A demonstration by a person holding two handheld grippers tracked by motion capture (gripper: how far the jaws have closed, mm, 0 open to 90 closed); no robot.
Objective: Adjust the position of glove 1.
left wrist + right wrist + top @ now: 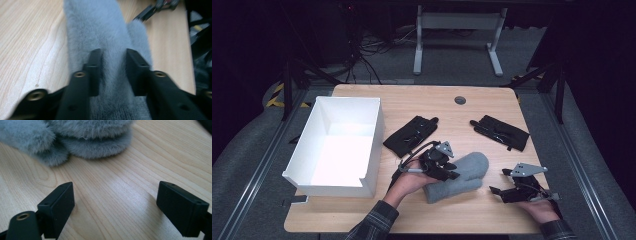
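The left claw point(113, 72) is clenched on a fold of the grey fleece mitten point(459, 176), which lies on the table point(492, 215) near its front edge, between the two hands. The jaws pinch the pile close to the knitted cuff; the left gripper view is blurred, so the depth of the bite appears shallow but cannot be confirmed. The right claw point(116, 206) is released, jaws spread wide over bare wood, just beside the mitten's fingertip end. A white box point(343, 145) stands open at the left. Two black gloves point(411, 135) point(501, 131) lie farther back.

Risk: a grip on surface pile alone may slip when lifted, dropping the mitten. A dragged mitten could also snag the nearer black glove.
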